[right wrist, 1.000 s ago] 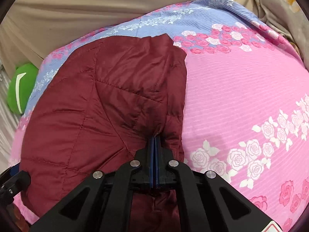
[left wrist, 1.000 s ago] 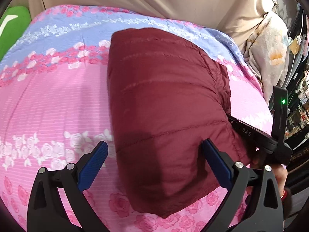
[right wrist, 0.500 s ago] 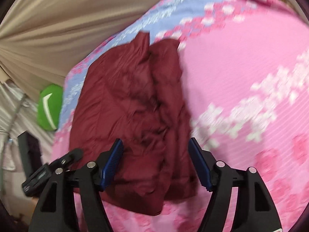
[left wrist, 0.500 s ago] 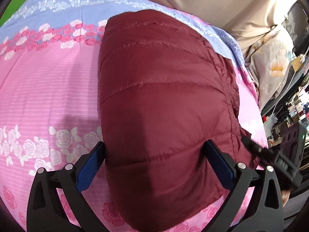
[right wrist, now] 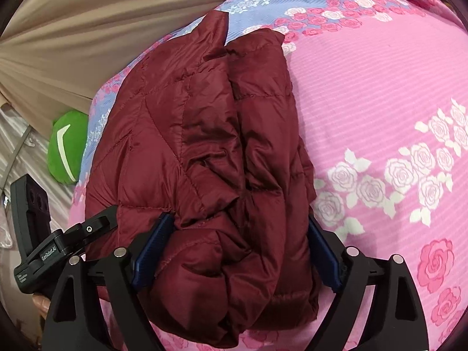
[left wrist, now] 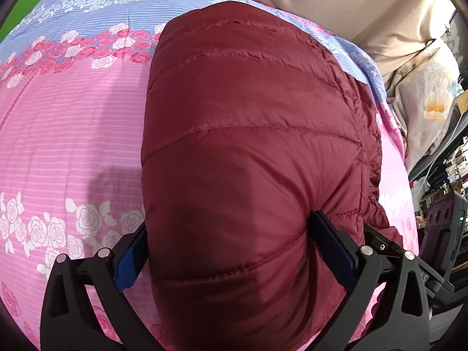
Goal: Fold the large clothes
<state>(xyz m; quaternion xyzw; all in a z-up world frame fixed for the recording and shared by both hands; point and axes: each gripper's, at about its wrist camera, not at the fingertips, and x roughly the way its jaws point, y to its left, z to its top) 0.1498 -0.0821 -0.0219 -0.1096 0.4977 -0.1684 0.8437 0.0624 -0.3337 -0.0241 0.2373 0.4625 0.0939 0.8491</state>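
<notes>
Jacket, maroon and quilted, lies folded on the pink floral bedspread. The left gripper straddles its near end, jaws spread wide, fabric bulging between them. The right gripper likewise stands open around the bunched opposite end.

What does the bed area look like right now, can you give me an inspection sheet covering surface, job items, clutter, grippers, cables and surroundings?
Surface: floral bedspread, pink with a blue band at the far end.
Job's things: maroon puffer jacket folded into a bundle on the bedspread.
Clutter: green cushion beyond the bed edge.
Grippers: left gripper open, straddling the jacket's near end; right gripper open, likewise.
Cables: white cable on the cluttered side.
Surroundings: beige curtain; pale floral cloth.
</notes>
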